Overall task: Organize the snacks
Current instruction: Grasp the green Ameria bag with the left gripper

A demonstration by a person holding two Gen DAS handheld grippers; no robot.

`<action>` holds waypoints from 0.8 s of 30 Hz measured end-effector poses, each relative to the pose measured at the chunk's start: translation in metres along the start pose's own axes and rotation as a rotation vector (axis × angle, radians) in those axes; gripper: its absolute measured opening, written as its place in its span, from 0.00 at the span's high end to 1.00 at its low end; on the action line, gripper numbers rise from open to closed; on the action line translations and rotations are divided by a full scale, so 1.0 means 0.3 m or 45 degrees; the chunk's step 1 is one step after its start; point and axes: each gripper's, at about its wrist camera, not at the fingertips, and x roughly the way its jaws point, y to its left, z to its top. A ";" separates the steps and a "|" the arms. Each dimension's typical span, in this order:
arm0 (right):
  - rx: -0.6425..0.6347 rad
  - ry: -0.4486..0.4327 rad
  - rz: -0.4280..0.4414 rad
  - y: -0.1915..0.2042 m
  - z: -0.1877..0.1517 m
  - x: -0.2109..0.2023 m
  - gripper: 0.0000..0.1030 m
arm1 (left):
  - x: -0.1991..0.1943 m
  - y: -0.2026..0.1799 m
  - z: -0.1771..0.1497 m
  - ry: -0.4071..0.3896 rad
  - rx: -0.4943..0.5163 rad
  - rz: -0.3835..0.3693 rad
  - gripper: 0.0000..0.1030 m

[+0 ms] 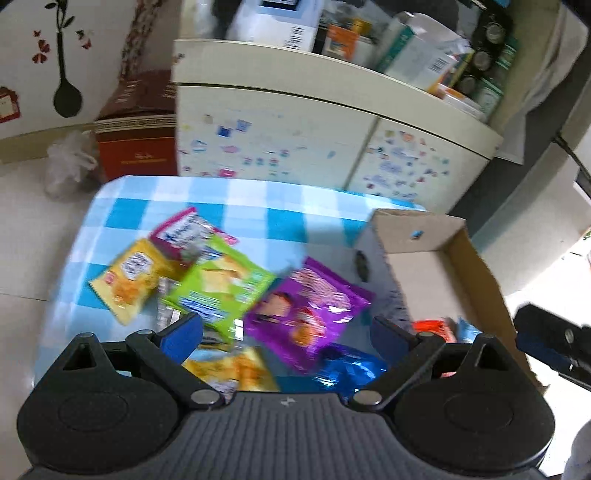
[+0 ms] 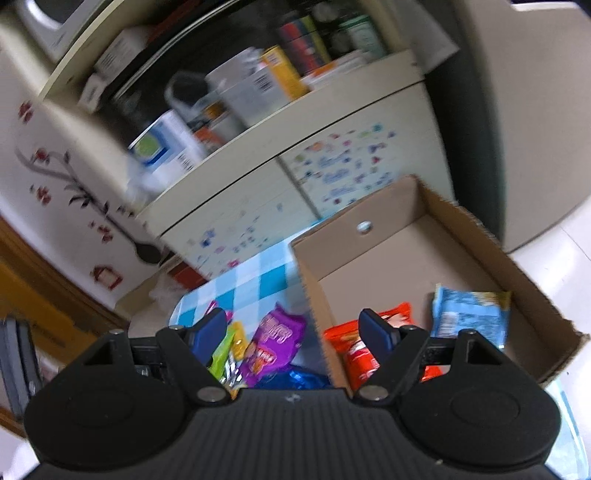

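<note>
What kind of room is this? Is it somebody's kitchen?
Probably a home kitchen or dining corner. A cream cupboard covered in little stickers holds food boxes and tins on its shelf, a white microwave-like appliance sits on top, and snack packets lie on a blue-and-white checked tablecloth.

We saw a table under a blue-and-white checked cloth (image 1: 258, 206), and right on it lay a loose heap of snack packets: a yellow one (image 1: 125, 280), a green one (image 1: 221, 284), a purple one (image 1: 306, 314) and a blue foil one (image 1: 351, 369). An open cardboard box (image 1: 476, 266) sat on the cloth beside them, just right of the purple packet.
</note>
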 end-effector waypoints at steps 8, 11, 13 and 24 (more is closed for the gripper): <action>-0.187 0.105 0.070 0.079 -0.066 0.069 0.23 | 0.056 0.115 0.033 -0.003 -0.036 0.054 0.04; -0.254 0.139 0.058 0.100 -0.091 0.093 0.23 | 0.093 0.145 0.044 0.023 -0.051 0.065 0.04; -0.297 0.155 0.051 0.111 -0.108 0.104 0.23 | 0.110 0.159 0.052 0.023 -0.066 0.062 0.04; -0.557 0.226 -0.001 0.169 -0.202 0.172 0.23 | 0.219 0.173 0.055 0.067 -0.023 0.021 0.04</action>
